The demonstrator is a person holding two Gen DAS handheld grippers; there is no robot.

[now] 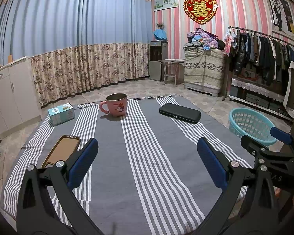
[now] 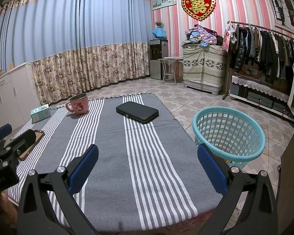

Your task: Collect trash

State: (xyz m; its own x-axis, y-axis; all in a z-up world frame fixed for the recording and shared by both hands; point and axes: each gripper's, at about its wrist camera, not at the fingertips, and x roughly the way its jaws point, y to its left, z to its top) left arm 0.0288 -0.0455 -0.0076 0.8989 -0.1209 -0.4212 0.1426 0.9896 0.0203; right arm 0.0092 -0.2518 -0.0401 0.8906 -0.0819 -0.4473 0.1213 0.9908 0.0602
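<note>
Grippers both spread wide and holding nothing, hovering over the striped cloth (image 1: 111,156) on the bench. Left gripper (image 1: 147,164) sits above the grey middle band, phone case (image 1: 61,149) just beside its left finger. Right gripper (image 2: 148,168) hangs near the bench's right edge, teal basket (image 2: 228,135) down on the tiled floor just beyond its right finger, something orange glimpsed at the bottom through the mesh. Further back on the cloth: pink mug (image 1: 115,105) upright, small box (image 1: 61,113) at the left edge, black case (image 2: 137,112) lying flat.
</note>
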